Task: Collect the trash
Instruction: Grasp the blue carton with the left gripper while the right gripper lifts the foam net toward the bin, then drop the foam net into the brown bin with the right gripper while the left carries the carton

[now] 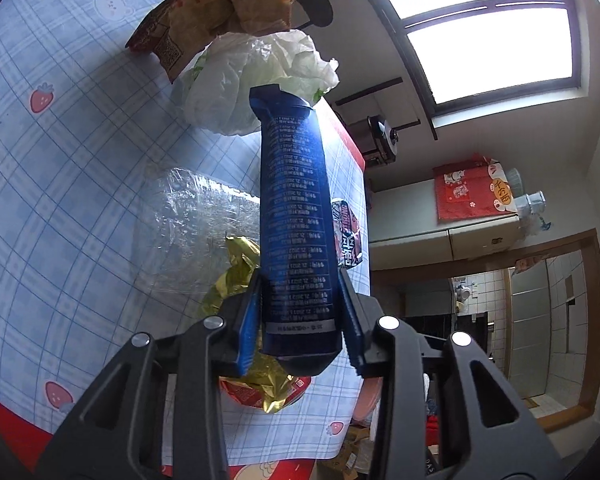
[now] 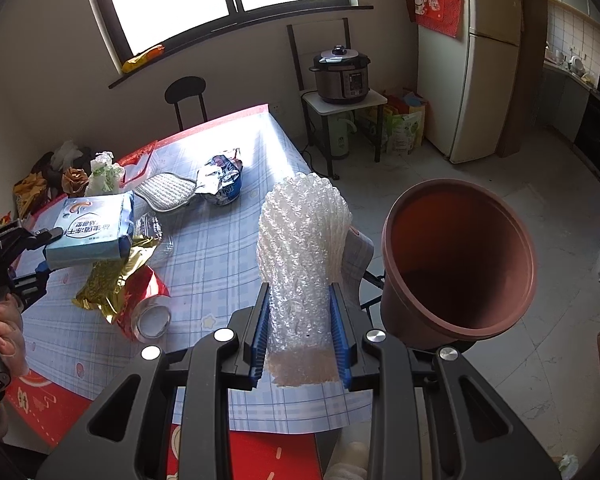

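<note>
My left gripper (image 1: 300, 320) clamps a flat blue pack (image 1: 294, 216) between its pads, lifted above the checked plastic tablecloth (image 1: 60, 184). My right gripper (image 2: 300, 332) squeezes a knobbly white foam net (image 2: 304, 252), soft and bulging above the fingers, beside a smooth brown plastic bucket (image 2: 460, 264). Crinkled gold foil wrapper (image 2: 116, 280) lies on the table.

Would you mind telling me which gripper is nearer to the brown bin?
Right. The right gripper, holding the white foam netting, sits just beside the brown bin. The left gripper, holding a blue tissue pack, is across the table.
</note>
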